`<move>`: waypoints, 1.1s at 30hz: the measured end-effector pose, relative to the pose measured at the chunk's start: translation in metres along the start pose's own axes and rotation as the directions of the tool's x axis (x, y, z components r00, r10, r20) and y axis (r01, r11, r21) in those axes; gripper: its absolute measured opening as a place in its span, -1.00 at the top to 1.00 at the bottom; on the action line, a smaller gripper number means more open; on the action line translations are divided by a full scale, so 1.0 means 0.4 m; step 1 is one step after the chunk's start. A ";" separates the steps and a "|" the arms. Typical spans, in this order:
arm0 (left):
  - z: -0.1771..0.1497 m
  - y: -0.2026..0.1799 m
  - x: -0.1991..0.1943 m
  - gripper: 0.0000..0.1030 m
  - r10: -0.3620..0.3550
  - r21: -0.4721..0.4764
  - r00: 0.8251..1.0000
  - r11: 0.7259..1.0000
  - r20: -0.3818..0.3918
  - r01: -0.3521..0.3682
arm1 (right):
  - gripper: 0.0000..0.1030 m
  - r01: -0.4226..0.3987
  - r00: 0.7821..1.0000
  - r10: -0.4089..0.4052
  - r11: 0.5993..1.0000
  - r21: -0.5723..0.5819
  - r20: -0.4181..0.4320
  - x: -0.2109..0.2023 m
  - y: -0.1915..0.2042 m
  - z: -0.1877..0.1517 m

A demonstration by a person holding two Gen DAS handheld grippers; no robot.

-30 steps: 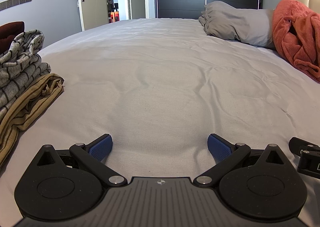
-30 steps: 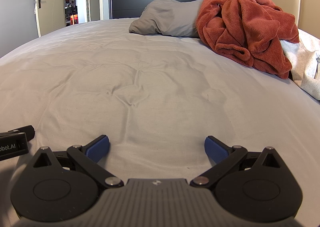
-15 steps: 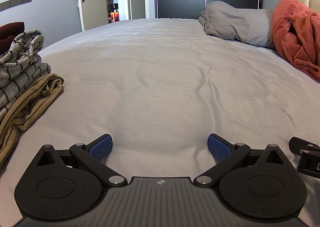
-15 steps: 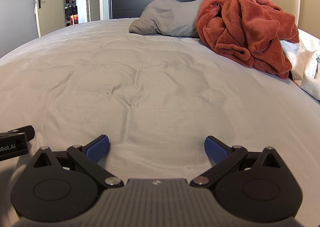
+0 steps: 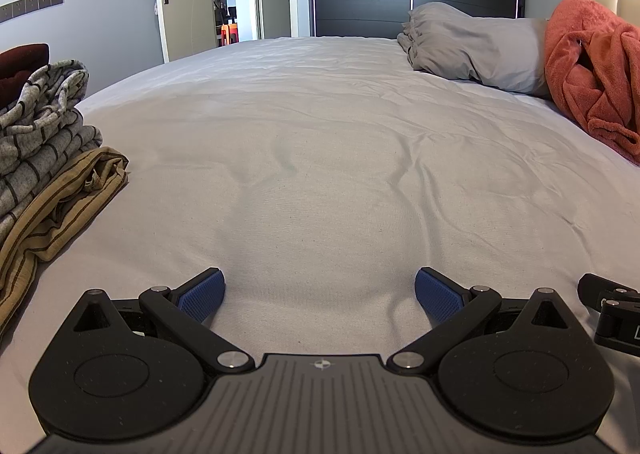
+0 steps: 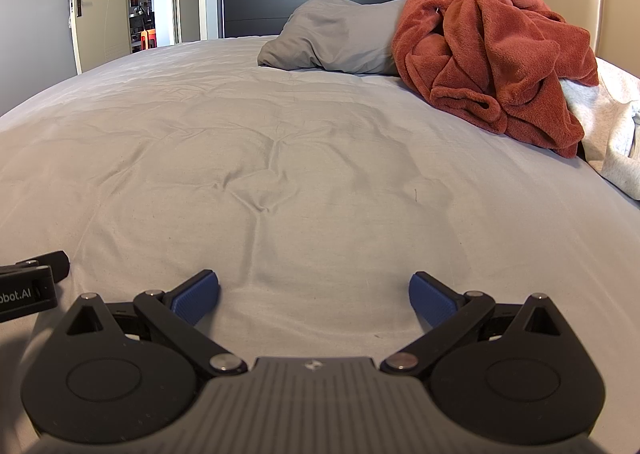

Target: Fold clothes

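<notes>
Clothes sit at both bed edges: folded stack, grey striped top [image 5: 38, 126] over tan striped piece [image 5: 60, 206], on the left; unfolded rust fleece [image 6: 492, 54] and pale grey garment [image 6: 608, 126] heaped on the right by the headboard. Left gripper [image 5: 320, 290] and right gripper [image 6: 314, 292] rest low on the sheet [image 5: 320, 154], jaws spread wide, holding nothing. Looks between garments; next move likely reach right for the fleece. Mid-bed is bare, plenty of room to spread it.
</notes>
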State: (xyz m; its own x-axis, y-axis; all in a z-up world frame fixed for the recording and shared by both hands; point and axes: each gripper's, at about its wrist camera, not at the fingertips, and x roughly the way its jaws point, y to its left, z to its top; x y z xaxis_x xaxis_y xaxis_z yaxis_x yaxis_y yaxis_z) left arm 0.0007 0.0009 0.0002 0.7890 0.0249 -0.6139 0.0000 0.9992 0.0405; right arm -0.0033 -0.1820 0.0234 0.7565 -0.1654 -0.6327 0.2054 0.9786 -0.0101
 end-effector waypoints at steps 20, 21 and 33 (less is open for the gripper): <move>-0.002 -0.002 0.000 -1.00 -0.002 -0.003 1.000 1.000 -0.003 0.002 | -1.00 0.001 1.000 -0.001 1.000 -0.001 0.002 -0.003 0.002 -0.001; -0.003 -0.003 0.000 -1.00 -0.001 -0.002 1.000 1.000 -0.002 0.001 | -0.99 0.002 1.000 -0.002 1.000 -0.002 0.002 -0.003 0.002 -0.001; -0.003 -0.009 0.002 -1.00 0.002 0.001 1.000 1.000 -0.001 -0.002 | -1.00 0.000 1.000 0.000 1.000 0.000 0.003 -0.003 -0.002 0.000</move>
State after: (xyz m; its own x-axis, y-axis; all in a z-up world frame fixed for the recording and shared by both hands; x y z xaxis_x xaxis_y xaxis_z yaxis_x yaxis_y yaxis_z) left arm 0.0004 -0.0024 -0.0014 0.7883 0.0267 -0.6147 -0.0009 0.9991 0.0423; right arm -0.0045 -0.1826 0.0241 0.7580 -0.1661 -0.6308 0.2056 0.9786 -0.0107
